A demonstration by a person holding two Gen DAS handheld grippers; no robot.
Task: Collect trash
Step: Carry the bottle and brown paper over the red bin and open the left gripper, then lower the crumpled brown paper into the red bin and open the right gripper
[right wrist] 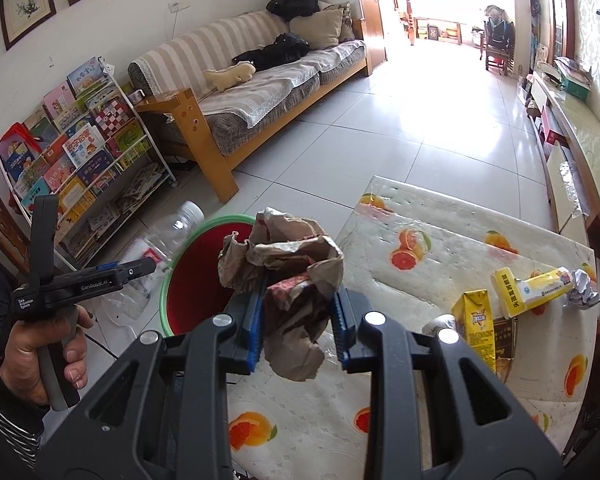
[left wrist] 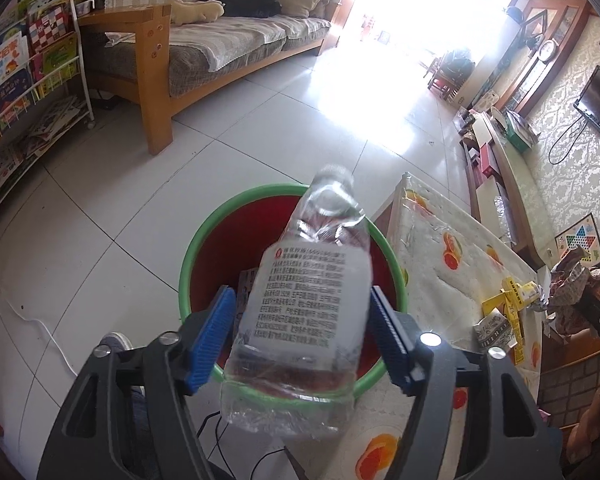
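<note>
A clear crushed plastic bottle [left wrist: 308,288] with a white label hangs tilted over the red bin with a green rim [left wrist: 204,232]. It lies between the blue pads of my left gripper [left wrist: 300,292], which stands open; a gap shows at the left pad. In the right wrist view the bottle [right wrist: 176,228] pokes out of the left gripper [right wrist: 140,268] just left of the bin [right wrist: 220,222]. My right gripper [right wrist: 298,294] is shut on a crumpled brown paper wad [right wrist: 284,264], held above the table edge next to the bin.
The table [right wrist: 460,216] has a fruit-print cover and carries a yellow carton [right wrist: 474,316], a yellow box [right wrist: 536,288] and a foil ball [right wrist: 584,292]. A person's hand [right wrist: 52,344] grips the left tool. A sofa [right wrist: 260,80] and a book rack [right wrist: 80,152] stand beyond.
</note>
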